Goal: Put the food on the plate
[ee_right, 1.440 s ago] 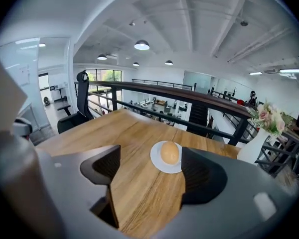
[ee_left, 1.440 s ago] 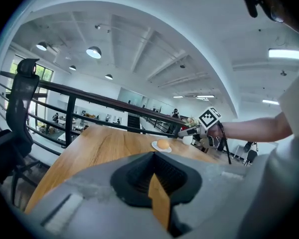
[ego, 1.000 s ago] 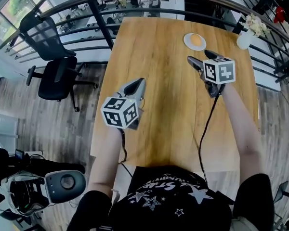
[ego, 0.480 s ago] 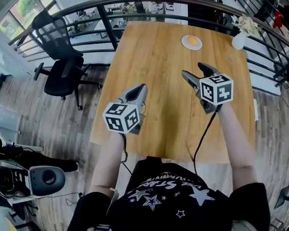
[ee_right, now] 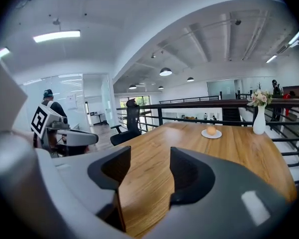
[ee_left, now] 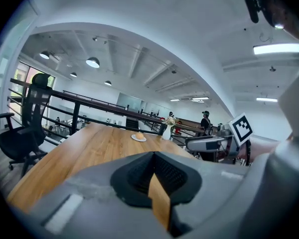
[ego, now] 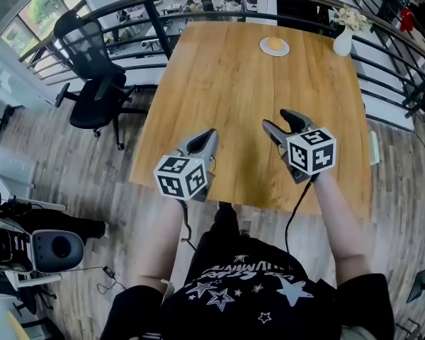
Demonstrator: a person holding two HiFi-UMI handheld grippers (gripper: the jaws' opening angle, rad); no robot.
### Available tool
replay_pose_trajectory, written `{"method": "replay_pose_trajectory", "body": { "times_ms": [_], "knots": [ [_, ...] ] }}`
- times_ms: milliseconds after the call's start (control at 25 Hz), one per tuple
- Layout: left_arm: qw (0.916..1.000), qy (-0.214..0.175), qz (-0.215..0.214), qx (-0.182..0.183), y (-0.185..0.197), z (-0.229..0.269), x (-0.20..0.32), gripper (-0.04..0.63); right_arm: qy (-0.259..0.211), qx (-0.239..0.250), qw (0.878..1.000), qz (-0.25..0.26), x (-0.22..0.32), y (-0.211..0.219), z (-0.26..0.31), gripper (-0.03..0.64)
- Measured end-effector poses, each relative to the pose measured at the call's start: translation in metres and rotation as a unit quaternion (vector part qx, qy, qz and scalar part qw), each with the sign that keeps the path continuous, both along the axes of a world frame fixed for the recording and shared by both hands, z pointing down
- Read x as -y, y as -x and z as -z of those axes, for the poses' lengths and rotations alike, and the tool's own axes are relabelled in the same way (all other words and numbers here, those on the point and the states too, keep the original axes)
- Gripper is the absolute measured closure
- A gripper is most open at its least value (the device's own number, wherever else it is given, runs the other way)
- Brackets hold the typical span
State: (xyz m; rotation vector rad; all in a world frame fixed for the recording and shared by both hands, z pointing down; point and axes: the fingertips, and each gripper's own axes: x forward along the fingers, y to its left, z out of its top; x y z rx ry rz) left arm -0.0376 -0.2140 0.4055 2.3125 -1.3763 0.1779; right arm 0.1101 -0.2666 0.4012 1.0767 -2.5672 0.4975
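The left tongs (ego: 204, 137) hang over the near part of the worktop (ego: 234, 91), a little in from its left edge. Their jaws are pressed together with nothing in them; only a thin strip of wood shows in the seam. The right tongs (ego: 278, 119) hang beside them, apart from them, also over the near part. Their jaws stand spread and are closing, and between them there is only bare wood.

The food (ego: 274, 43), a small round orange-yellow piece, lies on the plate (ego: 285, 49). The plate stands at the far end of the worktop, well apart from both tongs and roughly ahead of the right ones. So I judge that the task is as good as finished: the food is in its place and neither tongs carry anything. The next move seems to ask for very little. The right tongs can finish closing, and both can rest away from the plate so that nothing disturbs it. If the food had to be shifted, it would mean a long reach forward across the wood.

The worktop is light brown wood with a clear grain, and apart from the plate it carries only a white vase (ego: 342, 42) with flowers at the far right corner. To the left, a black office chair (ego: 92, 91) stands on a grey plank floor (ego: 71, 168). A dark metal rail (ego: 158, 28) curves round the far side, and behind it is an open office with ceiling lamps.
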Motion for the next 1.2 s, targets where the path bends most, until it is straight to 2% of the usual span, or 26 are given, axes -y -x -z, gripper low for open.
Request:
{"method": "replay_pose_trajectory", "body": {
  "times_ms": [360,560,680,840,960,1200],
  "knots": [
    [0.9992,0.038,0.01,-0.003,-0.016,-0.024,-0.06,0.594,0.053,0.04,0.998,0.007,-0.068,-0.003,-0.036,0.45],
    [0.9988,0.048,0.006,-0.003,-0.026,-0.034,-0.07,0.594,0.059,0.037,0.998,-0.005,-0.085,-0.015,-0.048,0.51],
    [0.9986,0.053,0.004,-0.007,-0.029,-0.039,-0.071,0.594,0.062,0.033,0.997,-0.019,-0.088,-0.024,-0.055,0.556],
    [0.9982,0.059,-0.002,-0.011,-0.03,-0.047,-0.08,0.594,0.065,0.035,0.995,-0.063,-0.09,-0.035,-0.062,0.614],
    [0.9975,0.068,-0.009,-0.013,-0.028,-0.053,-0.094,0.594,0.067,0.043,0.993,-0.082,-0.098,-0.036,-0.062,0.614],
    [0.9973,0.07,-0.015,-0.02,-0.015,-0.051,-0.127,0.594,0.06,0.039,0.994,-0.084,-0.132,-0.021,-0.056,0.615]
  ]
}}
